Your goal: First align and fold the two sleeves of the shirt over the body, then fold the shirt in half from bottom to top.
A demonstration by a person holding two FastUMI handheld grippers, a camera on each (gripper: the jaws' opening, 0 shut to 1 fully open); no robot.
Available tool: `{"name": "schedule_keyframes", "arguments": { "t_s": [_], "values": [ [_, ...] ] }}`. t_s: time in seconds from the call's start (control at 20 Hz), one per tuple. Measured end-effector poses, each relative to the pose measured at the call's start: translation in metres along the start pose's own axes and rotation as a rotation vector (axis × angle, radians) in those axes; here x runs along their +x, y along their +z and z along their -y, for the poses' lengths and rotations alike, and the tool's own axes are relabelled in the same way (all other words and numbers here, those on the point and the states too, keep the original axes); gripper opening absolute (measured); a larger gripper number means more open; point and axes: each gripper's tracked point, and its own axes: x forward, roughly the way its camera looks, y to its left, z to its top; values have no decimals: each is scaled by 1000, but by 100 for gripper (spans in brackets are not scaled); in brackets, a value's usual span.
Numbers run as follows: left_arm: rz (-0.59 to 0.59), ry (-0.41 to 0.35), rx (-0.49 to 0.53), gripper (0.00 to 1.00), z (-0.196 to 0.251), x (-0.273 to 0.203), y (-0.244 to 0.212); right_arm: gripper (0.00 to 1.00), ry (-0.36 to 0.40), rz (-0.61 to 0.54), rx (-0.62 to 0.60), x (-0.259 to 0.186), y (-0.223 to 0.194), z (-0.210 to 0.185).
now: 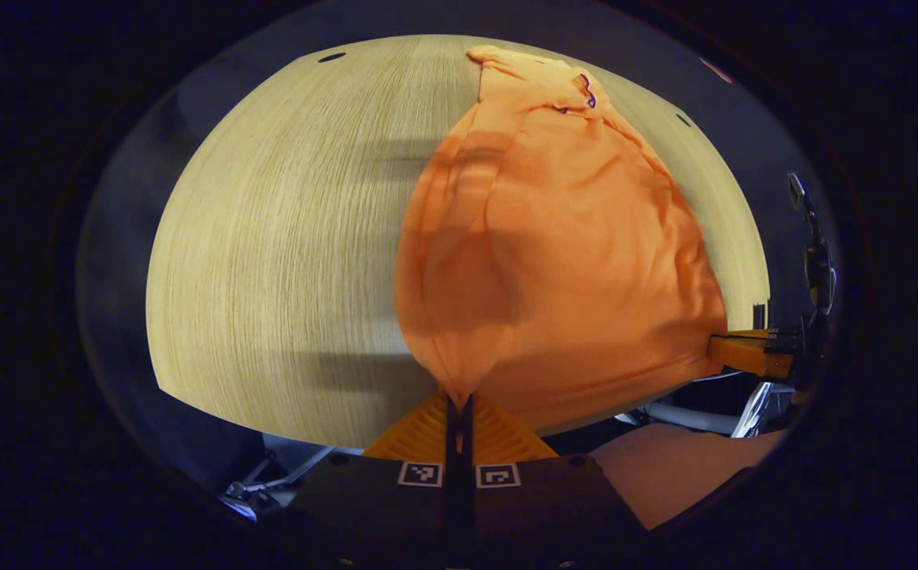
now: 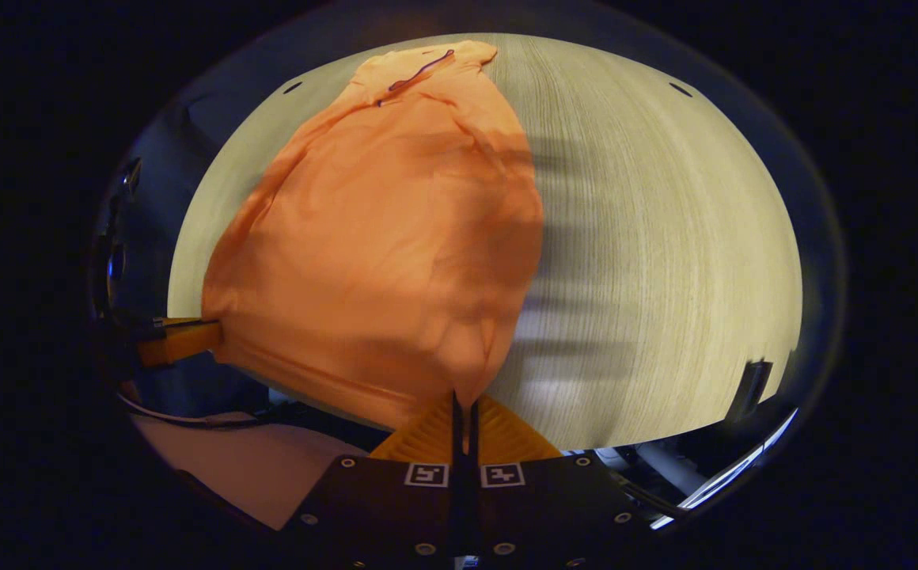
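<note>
An orange shirt lies along a light wooden table, its collar at the far end. My left gripper is shut on the shirt's near hem corner, which rises off the table. In the right gripper view the same shirt stretches away, and my right gripper is shut on the other hem corner. Each gripper also appears in the other's view: the right gripper at the hem's right end, the left gripper at its left end. The hem hangs taut between them.
The table's near edge runs just in front of both grippers. Bare wood stretches to the shirt's outer sides. A stand with cables rises at the right, past the table.
</note>
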Motion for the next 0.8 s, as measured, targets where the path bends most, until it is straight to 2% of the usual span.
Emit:
{"name": "schedule_keyframes", "arguments": {
  "t_s": [0.3, 0.55, 0.8],
  "values": [
    [160, -30, 11, 1, 11, -45, 76, 0, 4, 125, -1, -35, 62, 10],
    [259, -37, 49, 1, 15, -58, 139, 0, 22, 233, 25, -56, 121, 20],
    [341, -58, 77, 1, 22, -68, 197, 0, -14, 318, 4, -71, 178, 34]
  ]
}}
